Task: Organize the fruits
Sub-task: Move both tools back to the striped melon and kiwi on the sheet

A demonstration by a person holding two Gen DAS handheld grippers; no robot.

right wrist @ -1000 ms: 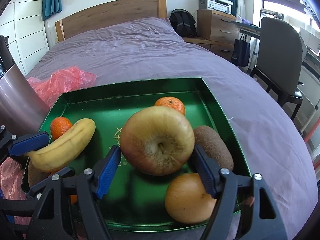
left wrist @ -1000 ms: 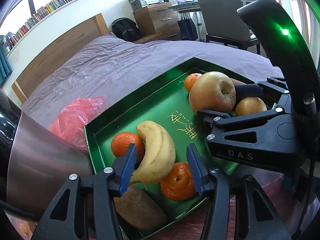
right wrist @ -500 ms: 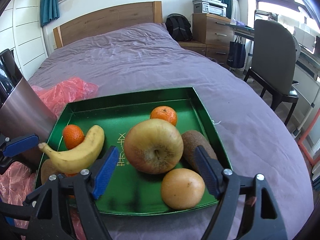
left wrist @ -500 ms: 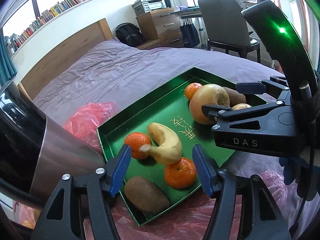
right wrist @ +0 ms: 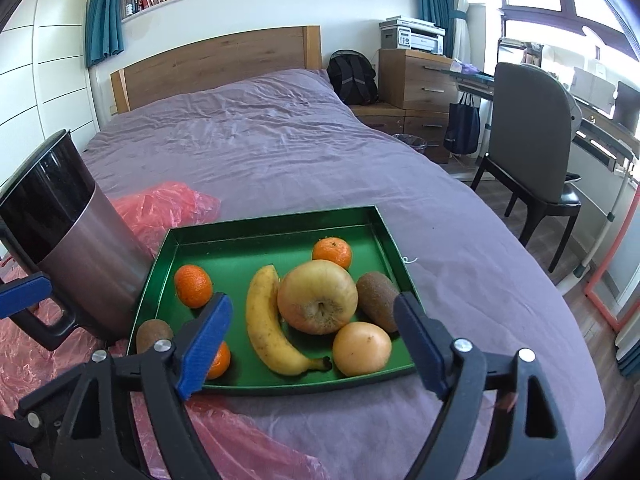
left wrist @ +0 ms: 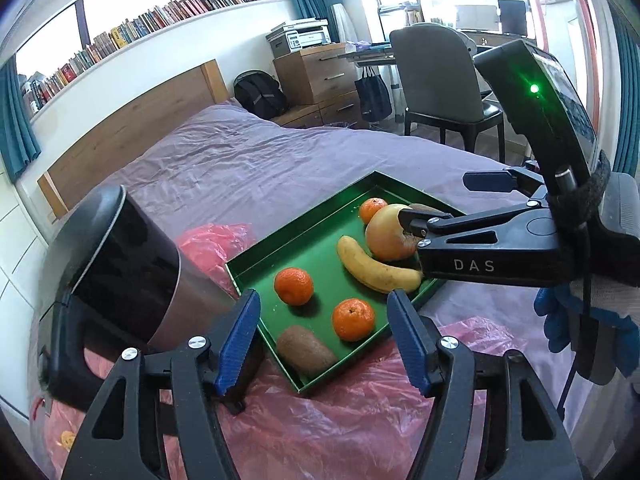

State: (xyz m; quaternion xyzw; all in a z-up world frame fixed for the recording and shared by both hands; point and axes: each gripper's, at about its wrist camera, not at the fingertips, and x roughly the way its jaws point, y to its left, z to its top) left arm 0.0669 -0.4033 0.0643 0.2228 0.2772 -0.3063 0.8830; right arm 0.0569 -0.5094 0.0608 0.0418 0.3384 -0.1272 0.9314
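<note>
A green tray lies on the purple bed. It holds a banana, a large apple, a yellow-orange fruit, two kiwis and three tangerines. My left gripper is open and empty, above the tray's near edge. My right gripper is open and empty, above the tray's front; it shows from the side in the left wrist view.
A tall steel and black jug stands left of the tray. Red plastic bags lie under and around the tray's near side. A chair, drawers and a backpack stand beyond the bed.
Both grippers have pulled back and up from the tray, so the fruit looks smaller. The banana now lies beside the apple, away from the left tangerines.
</note>
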